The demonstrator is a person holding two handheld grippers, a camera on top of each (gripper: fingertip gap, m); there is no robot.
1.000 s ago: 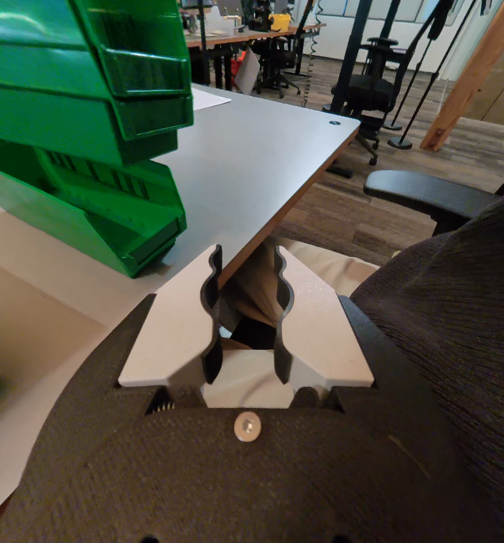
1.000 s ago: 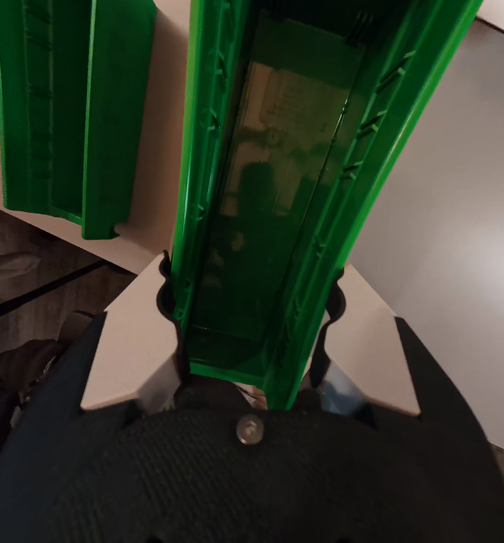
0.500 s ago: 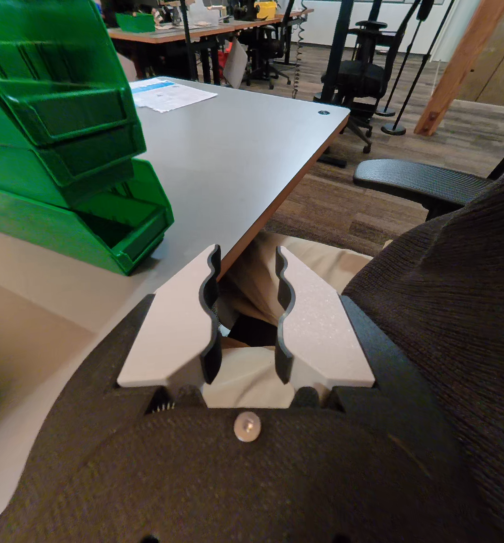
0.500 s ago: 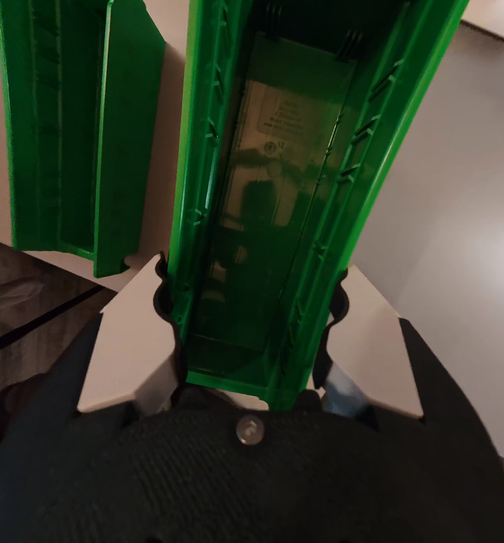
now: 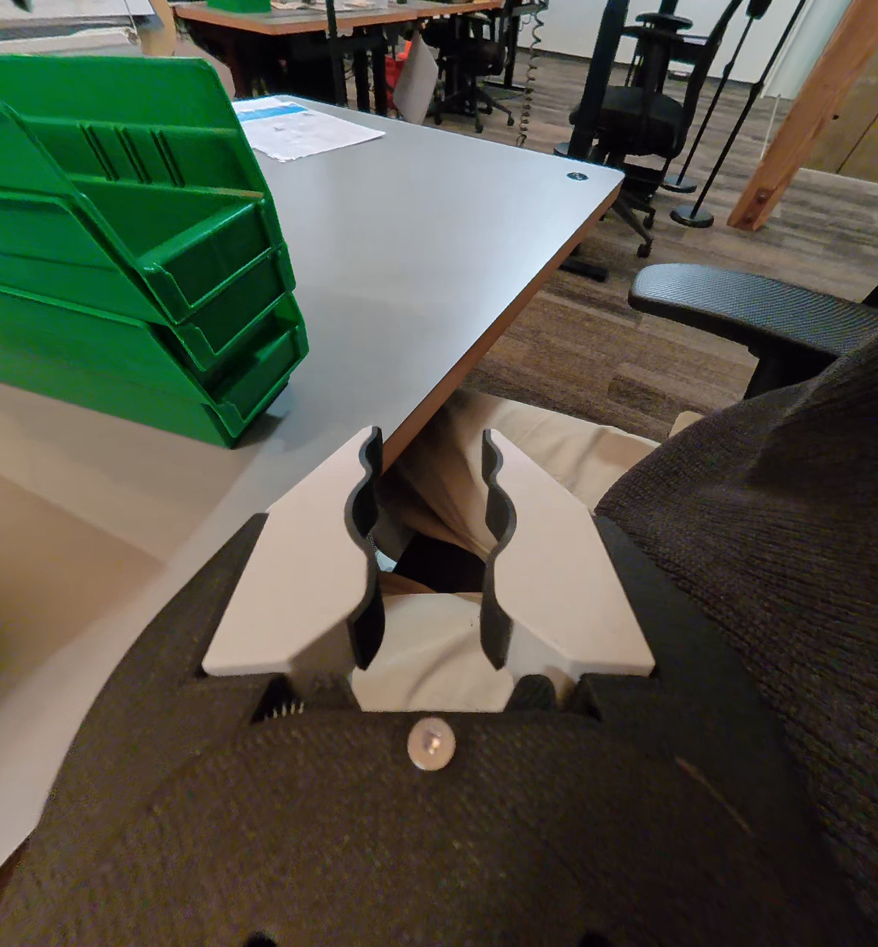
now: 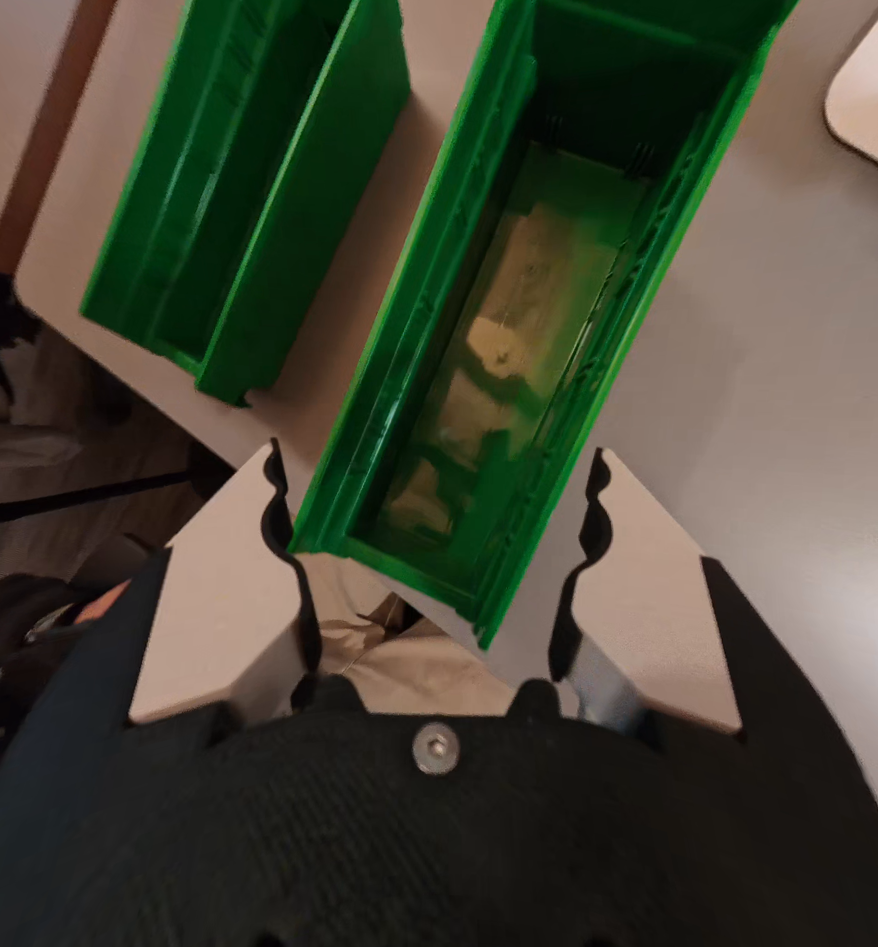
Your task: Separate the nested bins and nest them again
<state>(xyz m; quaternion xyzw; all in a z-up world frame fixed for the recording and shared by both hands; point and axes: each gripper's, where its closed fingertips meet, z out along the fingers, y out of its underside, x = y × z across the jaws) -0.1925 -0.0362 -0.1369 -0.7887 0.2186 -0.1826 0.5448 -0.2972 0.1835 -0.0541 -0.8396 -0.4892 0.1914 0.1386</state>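
Progress: three green plastic nested bins are sitting stacked on the grey table; one separate green plastic bin is lying beside, apparently awaiting nesting | right gripper: jaws are standing open, straddling the stack's near end | left gripper: jaws are standing open, empty, hovering at the table edge.

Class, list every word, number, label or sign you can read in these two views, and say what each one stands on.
Printed sheet on the grey table: it carries print and a blue band, too small to read.
Pale patch on the floor of the nearer green bin: blurred, unreadable.
Stacked green bins: no writing shows.
So no text can be quoted.
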